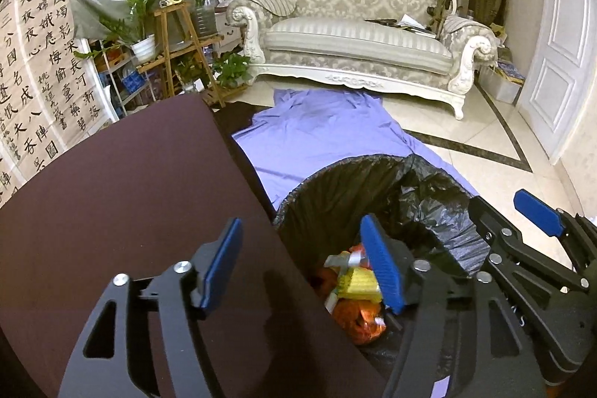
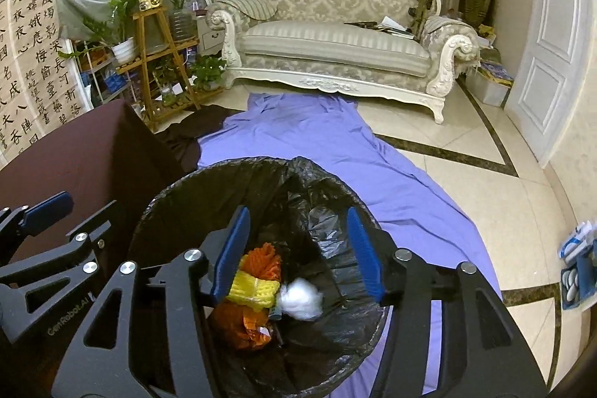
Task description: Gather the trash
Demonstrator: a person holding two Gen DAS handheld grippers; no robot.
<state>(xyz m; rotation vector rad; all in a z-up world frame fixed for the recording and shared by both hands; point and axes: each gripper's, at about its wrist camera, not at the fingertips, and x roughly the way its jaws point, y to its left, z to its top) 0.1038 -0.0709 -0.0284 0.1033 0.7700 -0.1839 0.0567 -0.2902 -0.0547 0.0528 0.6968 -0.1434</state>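
Above the bin (image 2: pixel 261 248), both the left gripper (image 1: pixel 304 262) and right gripper (image 2: pixel 298 250) hung released, nothing between their pads. Inside lay the trash (image 2: pixel 257 290): yellow netting, orange wrappers, a white wad, partly hidden behind fingers (image 2: pixel 233 248).

The bin bag (image 2: pixel 328 207) is made of thin black plastic, shiny and crinkled. The yellow net (image 2: pixel 253 290) and orange net (image 2: pixel 263 258) inside look like rough plastic mesh. A soft white wad (image 2: pixel 302 301) is seen beside them. The purple sheet (image 2: pixel 298 144) is smooth matt cloth. The table cover (image 1: pixel 123 196) is dull dark brown cloth. The floor (image 2: pixel 466 166) is glossy tile. The plant stand (image 2: pixel 156 62) is bare wood.
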